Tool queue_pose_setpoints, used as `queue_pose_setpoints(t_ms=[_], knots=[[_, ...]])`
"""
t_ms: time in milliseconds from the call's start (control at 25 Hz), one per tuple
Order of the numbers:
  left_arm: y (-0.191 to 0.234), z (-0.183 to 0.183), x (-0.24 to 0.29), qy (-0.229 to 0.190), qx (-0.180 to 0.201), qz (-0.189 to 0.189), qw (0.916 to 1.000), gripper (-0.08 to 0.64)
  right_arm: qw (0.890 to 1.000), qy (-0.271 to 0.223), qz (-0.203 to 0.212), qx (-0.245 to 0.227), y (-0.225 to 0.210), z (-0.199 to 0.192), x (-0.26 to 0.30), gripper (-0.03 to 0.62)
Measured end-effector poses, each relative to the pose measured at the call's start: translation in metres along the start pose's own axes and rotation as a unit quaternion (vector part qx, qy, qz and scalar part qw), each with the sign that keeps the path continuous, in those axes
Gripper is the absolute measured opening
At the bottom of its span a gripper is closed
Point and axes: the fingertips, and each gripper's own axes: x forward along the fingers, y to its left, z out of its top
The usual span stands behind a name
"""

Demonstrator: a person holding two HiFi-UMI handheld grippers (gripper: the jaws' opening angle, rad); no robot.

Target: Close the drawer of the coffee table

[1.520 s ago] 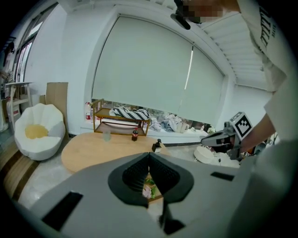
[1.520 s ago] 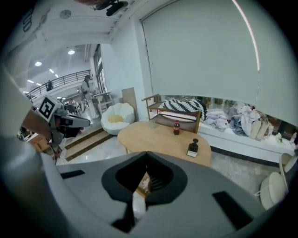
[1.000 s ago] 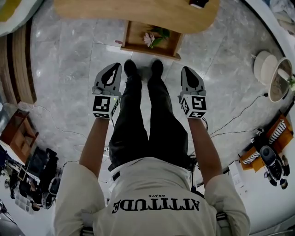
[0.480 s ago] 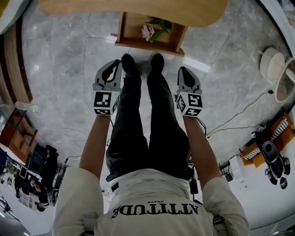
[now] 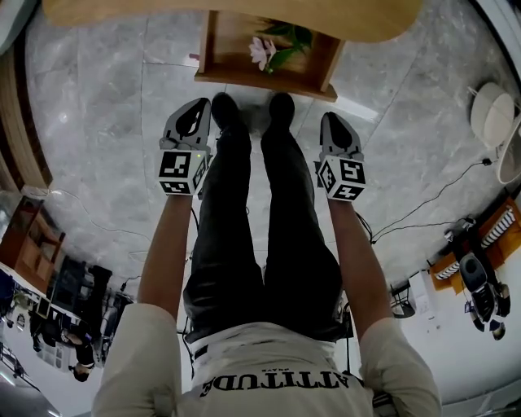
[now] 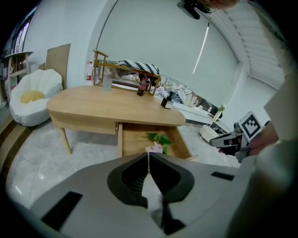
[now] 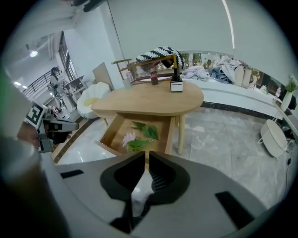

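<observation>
**First speaker:** Where was the drawer?

**Second speaker:** The drawer stood pulled well out from under the oval wooden bench. It was just ahead of the person's shoes on the grey marble floor. A pink flower with green leaves lay loose inside it.

**First speaker:** And the two grippers?

**Second speaker:** They flanked the person's legs, angled down towards the drawer and well apart from it. The left gripper had its jaws pressed together with nothing in them. The right gripper showed a slim gap. Its jaws had just been opening, and nothing stood between them.

**First speaker:** How would the drawer likely handle?

**Second speaker:** It looked like a stiff, shallow wooden box, fairly light with only the flower in it. It would probably slide straight back with a steady push. No handle could be made out on its front.

**First speaker:** So where should it be taken?

**Second speaker:** Probably nowhere needed gripping. The flat front board was the likely place to press, near its middle. With both grippers, one could press on each side of the middle so the drawer did not skew and jam. The flower seemed soft and fragile. It lay clear of the front board, so a gentle push should spare it.
</observation>
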Motion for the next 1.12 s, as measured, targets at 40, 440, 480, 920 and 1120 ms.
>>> queue_pose_setpoints(t_ms=[40,440,480,920,1120], knots=[[0.001,-0.011,0.006,0.007,-0.007,-0.005,0.9999,0.023,1.000,0.001,-0.003,0.003,-0.003,-0.005,0.004,0.038],[0.024,-0.083,0.055,0.033,-0.047,0.007,0.9983,0.074,0.998,0.016,-0.026,0.055,-0.027,-0.062,0.050,0.051],[0.026,-0.087,0.058,0.034,-0.047,0.008,0.9983,0.081,0.998,0.019,-0.026,0.056,-0.028,-0.067,0.054,0.057],[0.044,-0.110,0.098,0.047,-0.062,0.036,0.9963,0.175,0.994,0.037,-0.037,0.091,-0.037,-0.100,0.099,0.114],[0.047,-0.109,0.108,0.032,-0.063,0.052,0.9961,0.176,0.991,0.018,-0.037,0.124,-0.036,-0.095,0.115,0.124]])
